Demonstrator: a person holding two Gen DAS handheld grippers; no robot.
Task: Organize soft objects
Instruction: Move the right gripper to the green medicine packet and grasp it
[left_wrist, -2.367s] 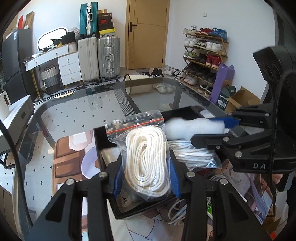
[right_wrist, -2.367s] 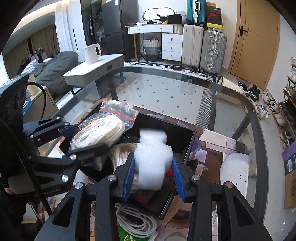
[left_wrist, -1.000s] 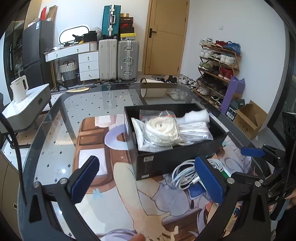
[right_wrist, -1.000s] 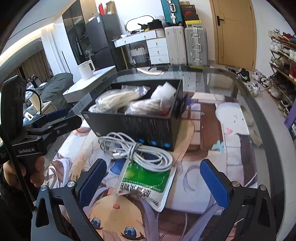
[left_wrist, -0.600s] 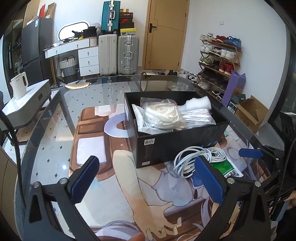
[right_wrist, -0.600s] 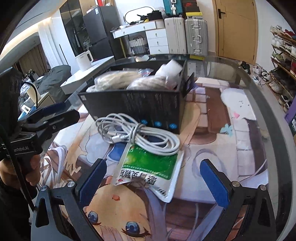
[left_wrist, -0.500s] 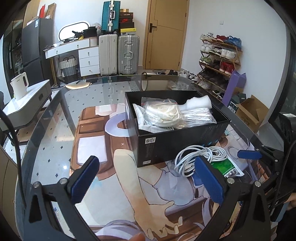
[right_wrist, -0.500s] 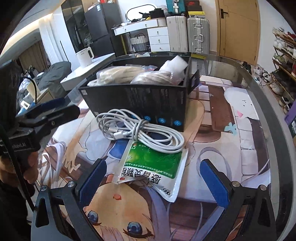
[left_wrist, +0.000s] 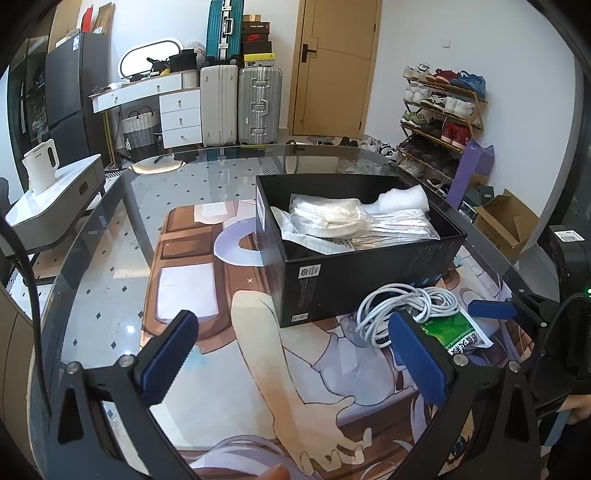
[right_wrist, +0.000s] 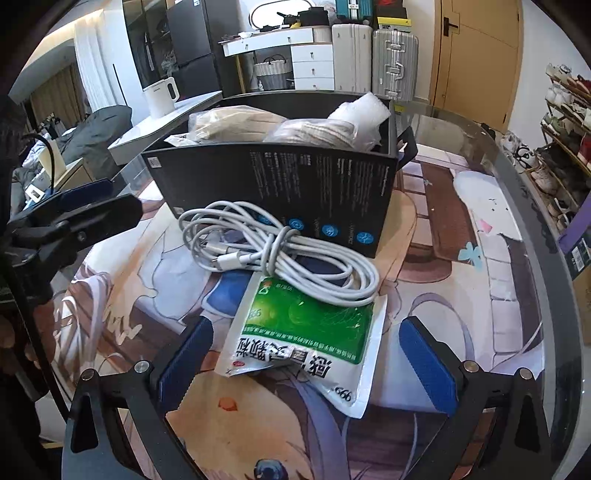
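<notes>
A black box (left_wrist: 351, 275) (right_wrist: 280, 184) stands on the printed mat. In it lie a bagged white rope (left_wrist: 327, 219), a second bag of cord (left_wrist: 399, 229) and a white foam roll (left_wrist: 402, 195) (right_wrist: 360, 107). In front of the box a coiled white cable (left_wrist: 406, 308) (right_wrist: 277, 254) rests partly on a green and white pouch (left_wrist: 458, 332) (right_wrist: 303, 332). My left gripper (left_wrist: 291, 363) is open and empty, short of the box. My right gripper (right_wrist: 306, 362) is open and empty, its fingers either side of the pouch's near end.
The mat (left_wrist: 258, 369) covers a round glass table (left_wrist: 110, 221). Suitcases (left_wrist: 240, 105), a white dresser (left_wrist: 147, 107), a door and a shoe rack (left_wrist: 439, 122) stand behind. A white side table with a kettle (left_wrist: 40, 170) is at the left.
Both grippers let go of the rope bag and the foam roll in the box, opened wide and drew back. The right gripper has since come down close over the pouch.
</notes>
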